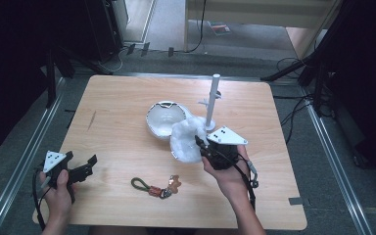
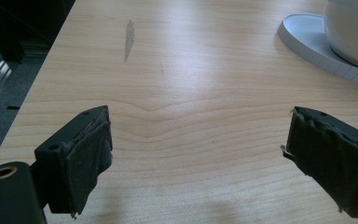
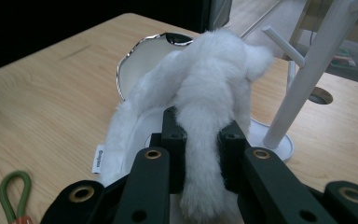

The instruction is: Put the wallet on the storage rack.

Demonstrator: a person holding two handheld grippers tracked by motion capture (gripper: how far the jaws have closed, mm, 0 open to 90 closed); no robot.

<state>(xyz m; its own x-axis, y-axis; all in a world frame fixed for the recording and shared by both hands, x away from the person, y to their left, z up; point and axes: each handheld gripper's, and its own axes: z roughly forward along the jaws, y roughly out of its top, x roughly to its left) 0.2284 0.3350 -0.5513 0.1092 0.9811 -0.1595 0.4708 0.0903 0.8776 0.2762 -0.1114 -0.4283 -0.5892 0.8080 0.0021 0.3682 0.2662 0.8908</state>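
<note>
The right gripper (image 1: pixel 206 147) pinches the white fluffy earmuffs (image 3: pixel 205 107) just in front of the white stand (image 1: pixel 211 100). The left gripper (image 2: pixel 196 158), fingers spread wide and empty, sits well apart.

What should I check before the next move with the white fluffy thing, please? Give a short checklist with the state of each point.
1. Right gripper shut on the white fluffy item: ok.
2. Fluffy item fully off the table: cannot tell.
3. White stand upright beside the fluffy item: ok.
4. Stand peg free to take something: ok.
5. Left gripper open, nothing between its jaws: ok.
6. Keychain lying apart from both grippers: ok.
</note>
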